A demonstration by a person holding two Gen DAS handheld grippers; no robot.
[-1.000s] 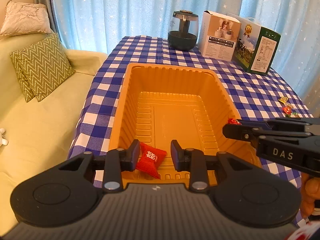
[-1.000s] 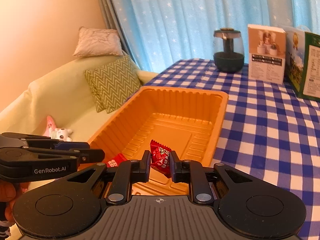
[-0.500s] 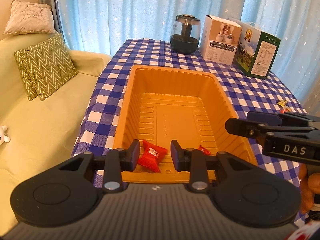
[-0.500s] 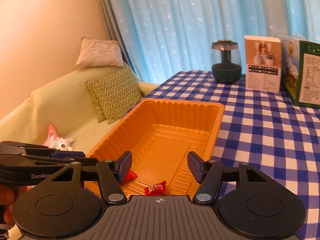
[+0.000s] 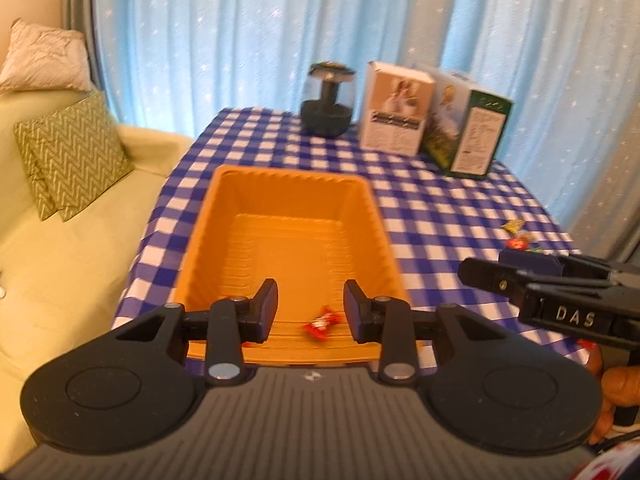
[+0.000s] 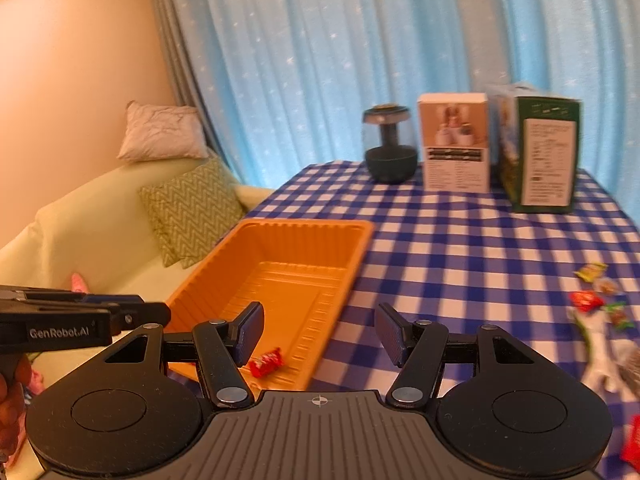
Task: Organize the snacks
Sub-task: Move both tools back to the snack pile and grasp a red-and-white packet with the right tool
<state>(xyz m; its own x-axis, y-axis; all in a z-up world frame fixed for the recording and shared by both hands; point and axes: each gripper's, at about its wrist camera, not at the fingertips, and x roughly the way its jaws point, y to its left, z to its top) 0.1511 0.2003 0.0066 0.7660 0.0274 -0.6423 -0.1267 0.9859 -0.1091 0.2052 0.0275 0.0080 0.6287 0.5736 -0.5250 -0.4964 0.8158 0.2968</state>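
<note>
An orange plastic tray (image 5: 288, 172) stands on the blue checked tablecloth. One red wrapped candy (image 5: 321, 322) lies on its floor near the front wall, also seen in the right wrist view as the candy (image 6: 266, 362). My left gripper (image 5: 310, 306) hovers above the tray's near end. Its jaws are opening and nothing is between them. A sliver of a red pouch (image 5: 229, 298) shows behind its left finger. My right gripper (image 6: 320, 328) is open and empty over the tray's (image 6: 304, 224) right front corner. Several loose candies (image 6: 592, 292) lie at the table's right.
At the back of the table stand a dark jar (image 5: 328, 108), a white box (image 5: 396, 116) and a green box (image 5: 476, 136). A pale green sofa with a zigzag cushion (image 5: 72, 160) runs along the table's left. A white toy (image 6: 600, 360) lies by the loose candies.
The right gripper opened and let go of the red candy, which now lies in the tray. Both grippers drew back and rose from the tray. The red pouch slipped behind the left finger.
</note>
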